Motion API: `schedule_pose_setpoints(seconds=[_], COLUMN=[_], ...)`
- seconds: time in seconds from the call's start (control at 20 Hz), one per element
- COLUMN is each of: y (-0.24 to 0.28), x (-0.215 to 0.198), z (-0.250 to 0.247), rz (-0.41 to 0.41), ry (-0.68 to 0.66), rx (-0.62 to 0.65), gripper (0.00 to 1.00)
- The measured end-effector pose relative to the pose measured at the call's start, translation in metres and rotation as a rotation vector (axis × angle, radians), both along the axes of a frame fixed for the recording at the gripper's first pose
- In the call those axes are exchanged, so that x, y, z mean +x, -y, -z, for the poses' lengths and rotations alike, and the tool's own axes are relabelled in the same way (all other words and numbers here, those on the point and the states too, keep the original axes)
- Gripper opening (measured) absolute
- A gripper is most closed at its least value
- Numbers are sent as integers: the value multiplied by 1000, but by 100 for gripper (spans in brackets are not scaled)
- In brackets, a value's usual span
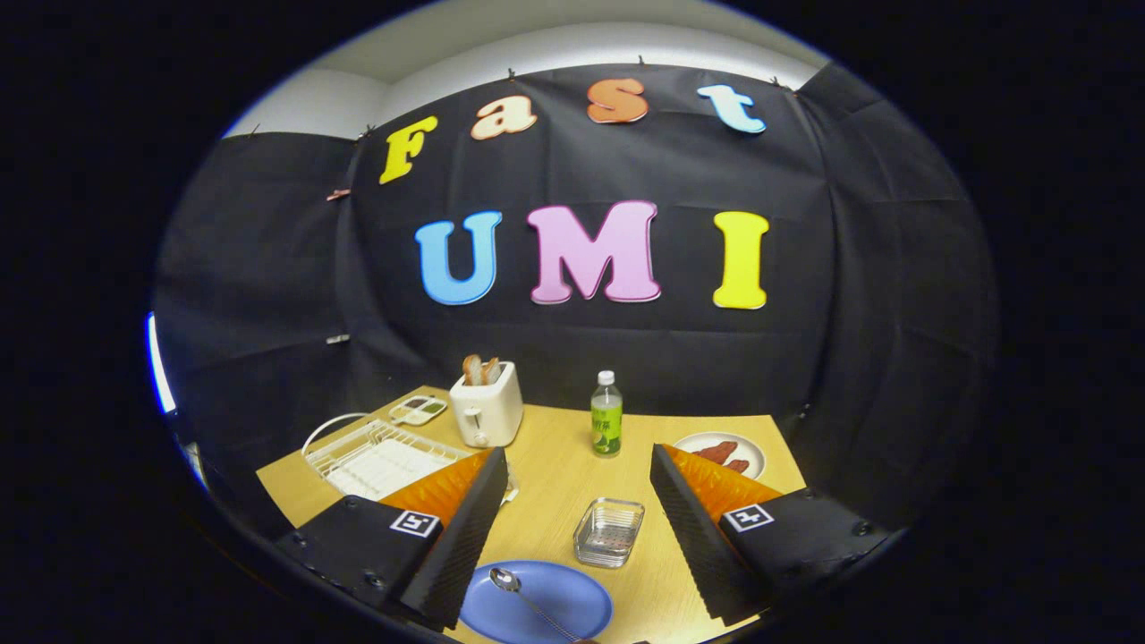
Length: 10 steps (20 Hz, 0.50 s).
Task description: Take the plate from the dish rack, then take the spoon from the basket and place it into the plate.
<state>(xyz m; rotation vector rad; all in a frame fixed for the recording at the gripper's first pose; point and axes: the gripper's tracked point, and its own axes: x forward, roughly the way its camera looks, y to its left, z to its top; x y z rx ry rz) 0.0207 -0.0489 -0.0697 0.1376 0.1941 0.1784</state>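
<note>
A blue plate [555,597] lies on the wooden table [555,456], low between my fingers and close to the left one. A metal spoon [519,590] rests in the plate, bowl end toward the left finger, handle running back toward me. The small wire basket [609,531] stands just beyond the plate, between the fingers, with nothing visible in it. The white dish rack [376,454] sits beyond the left finger. My gripper [577,541] is open and holds nothing, raised above the table.
A white toaster [486,407] with bread slices stands behind the rack, with a small tray [418,410] to its left. A green bottle [606,416] stands mid-table. A white plate [726,452] with reddish food lies beyond the right finger.
</note>
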Motion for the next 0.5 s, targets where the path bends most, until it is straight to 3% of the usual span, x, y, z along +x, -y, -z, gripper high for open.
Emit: schedule_pose_setpoints(seconds=[0.25, 0.5], y=[42, 52], x=[-15, -34], z=[-59, -66], rz=[253, 391], ry=[143, 146], rx=[-51, -58], gripper=[98, 98])
